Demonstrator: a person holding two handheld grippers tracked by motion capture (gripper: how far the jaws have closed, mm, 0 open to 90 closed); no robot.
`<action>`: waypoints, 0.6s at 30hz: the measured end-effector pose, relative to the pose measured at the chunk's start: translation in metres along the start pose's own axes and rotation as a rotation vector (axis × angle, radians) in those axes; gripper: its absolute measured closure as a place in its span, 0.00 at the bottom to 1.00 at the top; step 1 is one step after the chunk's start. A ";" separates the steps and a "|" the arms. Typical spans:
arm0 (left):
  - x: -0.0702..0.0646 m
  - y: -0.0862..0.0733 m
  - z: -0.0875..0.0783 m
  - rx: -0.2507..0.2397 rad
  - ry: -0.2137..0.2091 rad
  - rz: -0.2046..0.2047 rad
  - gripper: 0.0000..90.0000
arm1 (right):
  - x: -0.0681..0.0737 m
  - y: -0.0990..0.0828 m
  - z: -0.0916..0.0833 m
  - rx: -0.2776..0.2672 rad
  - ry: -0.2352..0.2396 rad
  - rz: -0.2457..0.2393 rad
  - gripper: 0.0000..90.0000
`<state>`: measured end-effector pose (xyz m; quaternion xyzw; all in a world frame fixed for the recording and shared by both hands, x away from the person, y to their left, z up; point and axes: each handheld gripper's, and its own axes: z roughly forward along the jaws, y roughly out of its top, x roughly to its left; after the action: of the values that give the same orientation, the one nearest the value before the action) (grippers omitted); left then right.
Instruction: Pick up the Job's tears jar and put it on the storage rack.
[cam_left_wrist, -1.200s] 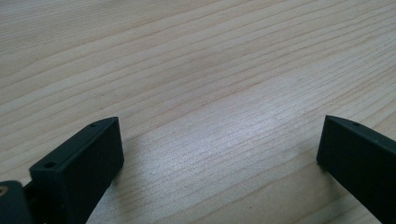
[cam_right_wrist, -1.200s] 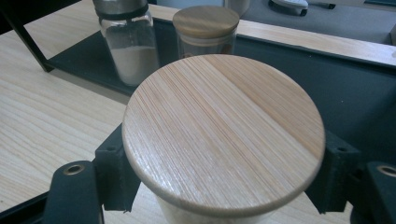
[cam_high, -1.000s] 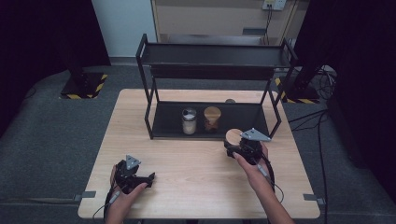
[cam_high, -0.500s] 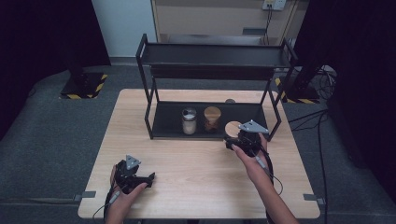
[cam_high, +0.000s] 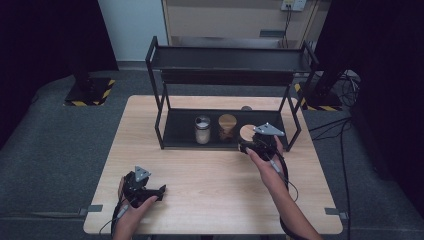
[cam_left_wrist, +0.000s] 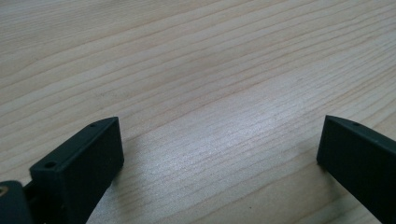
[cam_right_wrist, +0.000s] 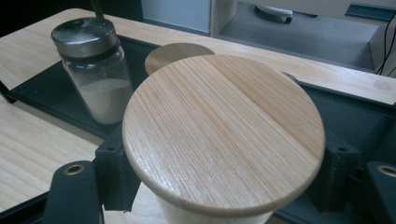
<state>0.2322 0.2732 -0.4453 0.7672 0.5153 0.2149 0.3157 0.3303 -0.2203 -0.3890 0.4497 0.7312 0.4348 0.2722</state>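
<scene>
Wooden-lidded jar (cam_right_wrist: 223, 135) sits clamped in the right hand-held gripper (cam_high: 258, 145), at the front right edge of the black rack's (cam_high: 172, 137) lower shelf, beside a second wooden-lidded jar (cam_high: 227, 127) and a metal-capped jar (cam_high: 202, 129). Near the table's (cam_high: 210, 185) front left corner, the left hand-held gripper (cam_high: 150, 192) rests with jaws spread over bare wood.

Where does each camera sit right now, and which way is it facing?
High view: above the person's side, looking forward and down on table and rack; both forearms show.
Left gripper view: on left gripper, jaws apart over bare wood.
Right gripper view: on right gripper, shut on wooden-lidded jar.
Shared: the metal-lidded jar.
</scene>
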 end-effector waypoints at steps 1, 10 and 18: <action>0.000 0.000 0.000 0.000 0.000 0.000 0.00 | 0.000 0.001 0.001 0.001 -0.002 0.000 0.29; 0.000 0.000 0.000 0.000 0.001 0.000 0.00 | -0.007 0.008 0.010 0.004 -0.027 0.011 0.29; -0.001 0.000 0.000 0.000 0.003 0.000 0.00 | -0.015 0.013 0.019 0.005 -0.052 0.020 0.29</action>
<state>0.2319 0.2727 -0.4452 0.7670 0.5157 0.2158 0.3150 0.3574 -0.2237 -0.3869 0.4689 0.7202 0.4239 0.2858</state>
